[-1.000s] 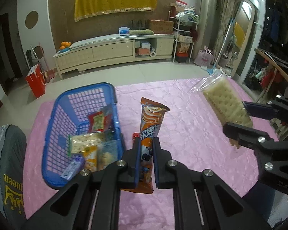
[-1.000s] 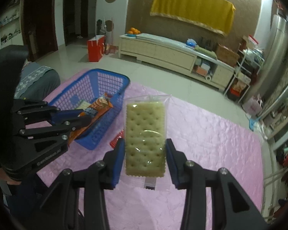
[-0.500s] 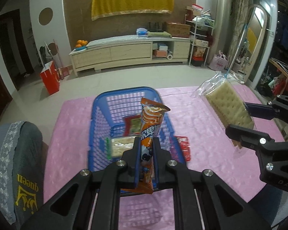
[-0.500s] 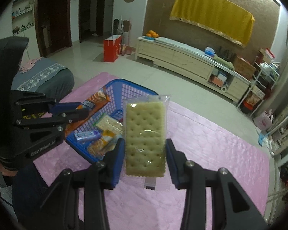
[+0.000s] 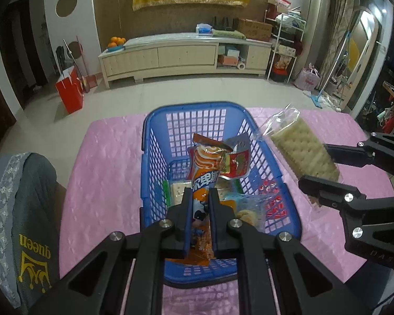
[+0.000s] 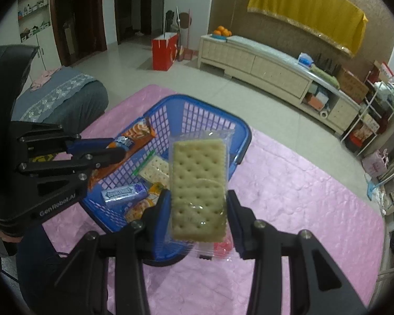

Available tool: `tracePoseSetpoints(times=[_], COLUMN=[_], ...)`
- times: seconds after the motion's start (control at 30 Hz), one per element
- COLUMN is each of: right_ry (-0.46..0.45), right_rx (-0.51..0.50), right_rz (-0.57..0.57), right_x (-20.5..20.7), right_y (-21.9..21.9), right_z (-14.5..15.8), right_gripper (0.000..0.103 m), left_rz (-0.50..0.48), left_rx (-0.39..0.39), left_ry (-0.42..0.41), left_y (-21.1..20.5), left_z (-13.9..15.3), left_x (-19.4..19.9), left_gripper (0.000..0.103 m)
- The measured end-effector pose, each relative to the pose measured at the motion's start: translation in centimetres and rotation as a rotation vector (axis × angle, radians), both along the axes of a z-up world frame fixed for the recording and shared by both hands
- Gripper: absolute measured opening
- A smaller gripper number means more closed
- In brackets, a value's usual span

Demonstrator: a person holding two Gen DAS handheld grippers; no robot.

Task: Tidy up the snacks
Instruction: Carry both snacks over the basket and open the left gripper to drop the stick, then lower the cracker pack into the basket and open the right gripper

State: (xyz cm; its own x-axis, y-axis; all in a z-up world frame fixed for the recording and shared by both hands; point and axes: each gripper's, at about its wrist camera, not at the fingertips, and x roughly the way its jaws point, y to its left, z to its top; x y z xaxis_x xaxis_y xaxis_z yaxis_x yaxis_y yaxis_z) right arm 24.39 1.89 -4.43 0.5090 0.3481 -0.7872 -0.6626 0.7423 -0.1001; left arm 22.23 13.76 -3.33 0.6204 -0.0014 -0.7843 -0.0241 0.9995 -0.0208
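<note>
A blue plastic basket (image 5: pixel 155 141) (image 6: pixel 239 134) stands on the pink tablecloth (image 5: pixel 102 162) and holds several snack packets. My left gripper (image 5: pixel 200 197) (image 6: pixel 110 148) is shut on an orange snack bar wrapper (image 5: pixel 205 168) (image 6: pixel 134 136), held over the basket's middle. My right gripper (image 6: pixel 198 202) (image 5: pixel 315 168) is shut on a clear-wrapped cracker pack (image 6: pixel 197 183) (image 5: pixel 299 149), hanging above the basket's right rim. Inside lie another cracker pack (image 6: pixel 155 169), a blue gum pack (image 6: pixel 123 193) and a red packet (image 5: pixel 236 162).
A small red packet (image 5: pixel 273 199) lies on the cloth just outside the basket's right wall. A grey cushioned seat (image 5: pixel 21 204) sits at the left table edge. Beyond the table are a tiled floor, a red bag (image 5: pixel 69 93) and a long cabinet (image 5: pixel 183 55).
Both grippers have swung left with their snacks: the basket went from the left of each view to right under the snack bar, and the crackers now hang at its right rim.
</note>
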Motion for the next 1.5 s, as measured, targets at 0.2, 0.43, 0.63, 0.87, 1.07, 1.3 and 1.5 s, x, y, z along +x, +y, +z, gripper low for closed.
tracePoseSetpoints(times=[0.2, 0.43, 0.63, 0.87, 1.07, 1.3, 1.5], right_ry=[0.045, 0.038, 0.037, 0.059, 0.052, 0.046, 0.041], right_rx=[0.017, 0.018, 0.009, 0.034, 0.023, 0.004, -0.015], right_rz=[-0.016, -0.037, -0.032, -0.011, 0.023, 0.051, 0.065], right_x=[1.7, 3.1, 3.0, 3.0, 2.9, 3.2, 4.1], right_y=[0.2, 0.1, 0.6, 2.2, 3.9, 5.8, 7.3], right_z=[-1.0, -0.8, -1.0, -0.6, -0.2, -0.3, -0.9], right_gripper=[0.046, 0.046, 0.046, 0.046, 0.046, 0.046, 0.046], left_rz=[0.023, 0.028, 0.022, 0.02, 0.023, 0.035, 0.038], left_rx=[-0.02, -0.018, 0.022, 0.032, 0.029, 0.032, 0.027], left_ry=[0.02, 0.008, -0.028, -0.011, 0.016, 0.01, 0.015], left_y=[1.1, 1.7, 2.1, 3.5, 4.7, 6.1, 6.8], left_z=[-1.2, -1.0, -0.8, -0.7, -0.9, -0.7, -0.8], left_x=[2.3, 5.9, 5.7, 4.4, 2.9, 1.4, 1.0], left_gripper=[0.011, 0.039, 0.073, 0.073, 0.073, 0.073, 0.073])
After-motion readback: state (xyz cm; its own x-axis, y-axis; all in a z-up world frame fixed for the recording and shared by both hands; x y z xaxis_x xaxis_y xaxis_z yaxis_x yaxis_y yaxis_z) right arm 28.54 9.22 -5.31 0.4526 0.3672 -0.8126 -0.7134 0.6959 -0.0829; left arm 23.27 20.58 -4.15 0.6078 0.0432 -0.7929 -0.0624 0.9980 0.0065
